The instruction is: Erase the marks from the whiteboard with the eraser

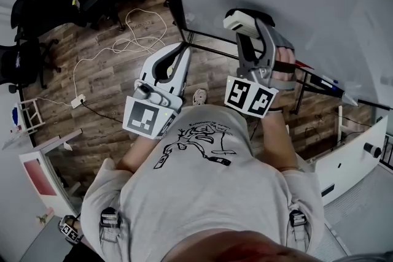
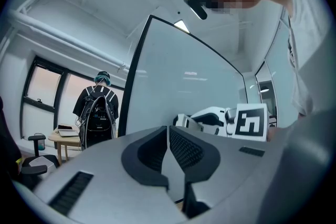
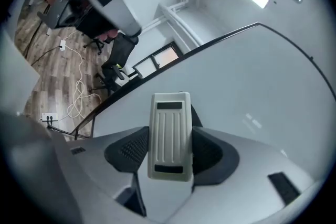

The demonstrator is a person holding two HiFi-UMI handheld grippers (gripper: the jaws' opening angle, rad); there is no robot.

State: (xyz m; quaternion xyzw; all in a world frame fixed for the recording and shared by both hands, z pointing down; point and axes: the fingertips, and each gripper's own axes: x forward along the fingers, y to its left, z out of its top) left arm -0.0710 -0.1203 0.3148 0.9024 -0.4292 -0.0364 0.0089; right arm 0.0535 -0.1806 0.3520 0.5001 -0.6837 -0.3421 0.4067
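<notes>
The eraser [image 3: 169, 128] sits clamped in your right gripper [image 3: 169, 151], long axis running out along the jaws toward the whiteboard [image 3: 252, 86] close ahead, so that hand leads, while your left gripper [image 2: 168, 140], jaws closed on nothing, hangs to its left.

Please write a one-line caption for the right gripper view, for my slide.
Right gripper clamping a ribbed white eraser, held up in front of the whiteboard.

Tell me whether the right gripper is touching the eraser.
Touching. The right gripper view shows the right gripper with its jaws pressed against both sides of the eraser.
</notes>
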